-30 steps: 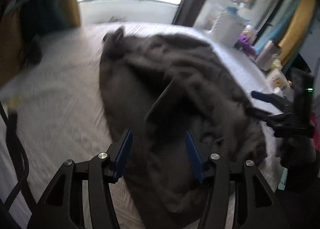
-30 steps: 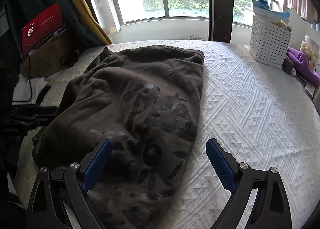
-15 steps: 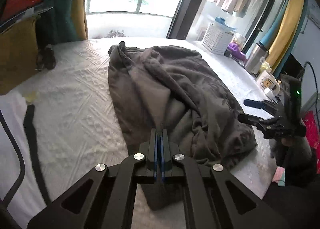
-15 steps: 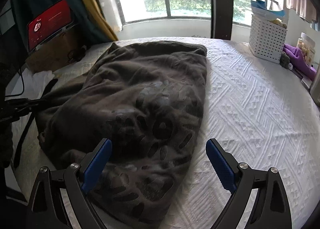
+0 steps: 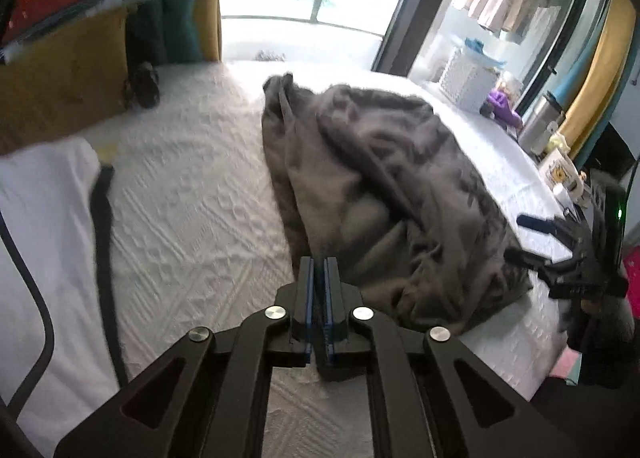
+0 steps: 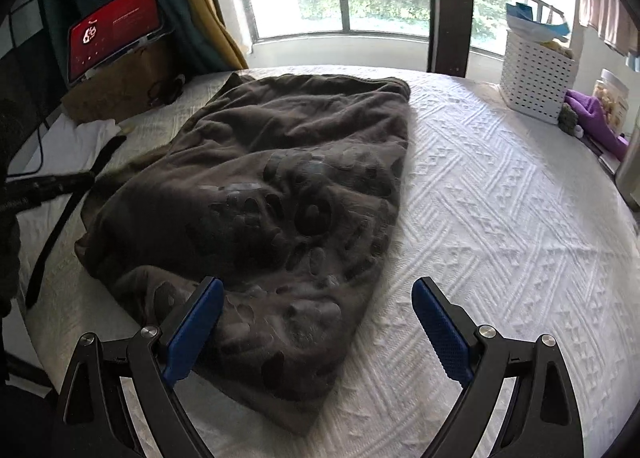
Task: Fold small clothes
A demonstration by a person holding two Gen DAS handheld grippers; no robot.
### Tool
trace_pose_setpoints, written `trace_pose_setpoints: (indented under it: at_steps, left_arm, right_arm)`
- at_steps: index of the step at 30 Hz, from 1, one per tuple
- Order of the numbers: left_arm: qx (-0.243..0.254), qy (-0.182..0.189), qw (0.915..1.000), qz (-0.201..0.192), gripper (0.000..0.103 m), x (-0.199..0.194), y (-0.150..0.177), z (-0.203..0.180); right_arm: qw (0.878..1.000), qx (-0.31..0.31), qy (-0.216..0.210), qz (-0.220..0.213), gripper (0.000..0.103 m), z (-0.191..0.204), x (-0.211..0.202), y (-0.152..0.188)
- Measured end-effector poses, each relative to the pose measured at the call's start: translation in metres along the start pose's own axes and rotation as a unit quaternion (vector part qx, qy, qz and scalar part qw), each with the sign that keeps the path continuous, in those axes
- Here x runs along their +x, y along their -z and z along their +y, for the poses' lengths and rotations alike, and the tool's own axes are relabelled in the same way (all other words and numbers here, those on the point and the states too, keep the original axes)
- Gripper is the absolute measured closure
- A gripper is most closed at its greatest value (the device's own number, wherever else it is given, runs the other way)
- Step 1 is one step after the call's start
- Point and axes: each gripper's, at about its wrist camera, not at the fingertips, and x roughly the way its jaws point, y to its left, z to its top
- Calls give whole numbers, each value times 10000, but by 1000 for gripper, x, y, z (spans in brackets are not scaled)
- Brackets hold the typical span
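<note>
White textured bed (image 6: 500,218) filling both views. Spread rumpled across its middle, dark grey garment (image 6: 280,186), print side up, one edge drawn toward the left. Right gripper (image 6: 318,322) hovering over the garment's near corner, jaws spread wide, nothing held. Left gripper (image 5: 319,262) nearly closed, jaws just eased apart a little, a thin fold of the garment's edge seemingly pinched between the pads. At the bed's far right, white perforated basket (image 6: 536,86).

A dark grey printed garment (image 6: 280,194) lies rumpled, roughly folded lengthwise, on the white bedspread (image 6: 500,218).
</note>
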Motion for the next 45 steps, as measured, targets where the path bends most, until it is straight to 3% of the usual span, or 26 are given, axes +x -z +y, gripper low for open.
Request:
trace_pose_setpoints:
  at_steps: [1, 3, 5, 8, 11, 12, 13, 15, 22, 26, 28, 34, 35, 38, 45]
  left_arm:
    - [38, 28, 9999, -125, 87, -5, -3, -5]
    - [137, 207, 9994, -248, 55, -13, -4, -16]
    - [328, 434, 9982, -265, 49, -15, -2, -32]
    - [649, 507, 9966, 13, 49, 1, 8, -49]
    - [574, 544, 9964, 303, 50, 28, 19, -46]
    - [545, 514, 9966, 357, 69, 34, 22, -44]
    - [559, 437, 9968, 381, 79, 37, 25, -44]
    - [575, 405, 9971, 291, 90, 28, 28, -43]
    - [440, 138, 9984, 314, 98, 2, 43, -36]
    - [-146, 318, 9986, 400, 97, -8, 48, -14]
    - [-285, 226, 9986, 383, 97, -13, 45, -6]
    - [-187, 57, 9996, 179, 96, -18, 20, -5]
    - [-142, 51, 9998, 158, 92, -15, 15, -6]
    - [-80, 118, 9999, 79, 62, -6, -3, -10]
    - [72, 202, 9997, 103, 59, 29, -45, -15]
  right_arm:
    - [10000, 13, 11, -26, 7, -3, -3, 1]
    - [10000, 35, 26, -53, 7, -8, -8, 3]
    - [10000, 62, 42, -63, 7, -11, -10, 6]
    - [9999, 131, 35, -62, 7, -14, -11, 13]
    - [9998, 195, 0, -64, 7, -16, -8, 18]
    - [9998, 207, 6, -48, 7, -16, -6, 19]
    - [9998, 193, 14, -29, 7, -16, -5, 21]
    - [9999, 131, 6, 62, 7, -14, 0, 24]
    - [9995, -259, 70, 155, 6, -4, 2, 30]
    - [9996, -234, 28, 163, 6, -8, 2, 28]
    - [9995, -261, 14, 150, 6, -8, 0, 26]
    - [9998, -171, 20, -82, 6, -16, -13, 17]
    - [9998, -132, 33, -111, 6, -19, -15, 15]
    - [9998, -29, 70, -174, 6, -28, -17, 8]
    - [9998, 105, 126, -142, 6, -45, -8, -7]
